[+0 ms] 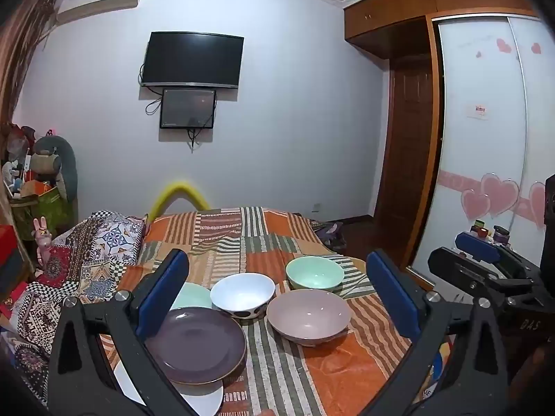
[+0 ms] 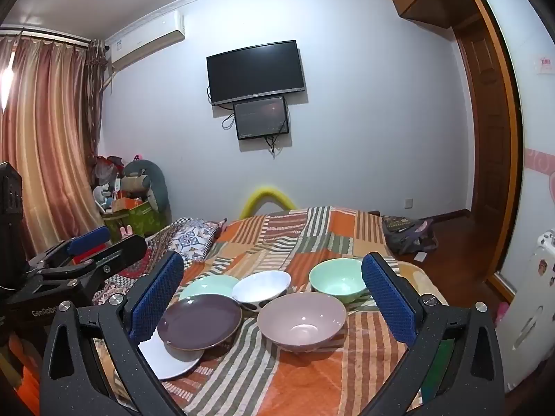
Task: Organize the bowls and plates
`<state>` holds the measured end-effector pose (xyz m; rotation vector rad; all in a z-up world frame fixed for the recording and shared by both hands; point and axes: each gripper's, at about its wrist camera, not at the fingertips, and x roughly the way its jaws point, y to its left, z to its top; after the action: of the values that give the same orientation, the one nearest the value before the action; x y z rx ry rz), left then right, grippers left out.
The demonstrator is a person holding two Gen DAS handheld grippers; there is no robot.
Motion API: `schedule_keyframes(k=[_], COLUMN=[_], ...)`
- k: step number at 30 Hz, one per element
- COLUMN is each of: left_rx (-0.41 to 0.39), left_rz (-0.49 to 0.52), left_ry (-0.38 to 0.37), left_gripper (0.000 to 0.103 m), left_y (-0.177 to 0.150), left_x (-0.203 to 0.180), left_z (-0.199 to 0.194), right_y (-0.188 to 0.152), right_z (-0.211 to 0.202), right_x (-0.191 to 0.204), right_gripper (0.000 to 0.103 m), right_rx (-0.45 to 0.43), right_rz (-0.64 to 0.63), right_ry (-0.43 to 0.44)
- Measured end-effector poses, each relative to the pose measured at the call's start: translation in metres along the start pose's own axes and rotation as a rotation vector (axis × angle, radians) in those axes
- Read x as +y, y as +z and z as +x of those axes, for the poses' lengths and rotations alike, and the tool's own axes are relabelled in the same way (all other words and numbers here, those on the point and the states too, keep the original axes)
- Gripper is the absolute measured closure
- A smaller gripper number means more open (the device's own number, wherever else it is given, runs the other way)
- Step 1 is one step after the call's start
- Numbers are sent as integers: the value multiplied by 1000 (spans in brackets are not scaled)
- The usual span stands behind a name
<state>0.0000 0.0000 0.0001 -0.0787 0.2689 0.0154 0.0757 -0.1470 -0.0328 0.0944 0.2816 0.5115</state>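
Both grippers, left (image 1: 275, 291) and right (image 2: 272, 291), hovered over the bed (image 2: 312, 374) with jaws fully wide and empty. On the striped cloth lay three overlapping plates, purple (image 2: 199, 322) on top, with three bowls just beside. I judged stacking wise: pinch each smooth, glossy rim firmly, pink bowl (image 2: 301, 320) first.

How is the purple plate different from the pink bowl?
The purple plate is flat and shallow; the pink bowl is deep with tall sides. The purple plate is dark, the pink bowl pale. The purple plate rests partly on a white plate, while the pink bowl sits straight on the striped blanket. Both are round, empty and right side up, and neither is gripped.
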Motion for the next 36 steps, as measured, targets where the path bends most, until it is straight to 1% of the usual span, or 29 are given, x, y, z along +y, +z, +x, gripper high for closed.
schedule_keyframes(k=[8,9,11,22,27,36], left_rx=[-22,-9,-12,-23,-19,-12], left_rz=[-10,-2,2,21,8,8], left_ry=[8,-4,-3,4,-10,-5], left_gripper=[0,0,0,0,0,0], left_y=[2,1,-3,-3,-4,-3], left_x=[-2,-1,-1,-9,-7,-6], left_z=[-3,0,2,-1,-1,-1], right_y=[0,-2,-1,-3,-3,-2], right_z=[1,0,0,-3,-3,-3], right_x=[-1,0,-1,0,-1,-2], right_gripper=[1,1,1,1,1,1], right_rx=[2,2,3,-7,-6,-5], right_rz=[6,6,6,7,14,16], right_ry=[-1,-2,-5,-9,-9,-10])
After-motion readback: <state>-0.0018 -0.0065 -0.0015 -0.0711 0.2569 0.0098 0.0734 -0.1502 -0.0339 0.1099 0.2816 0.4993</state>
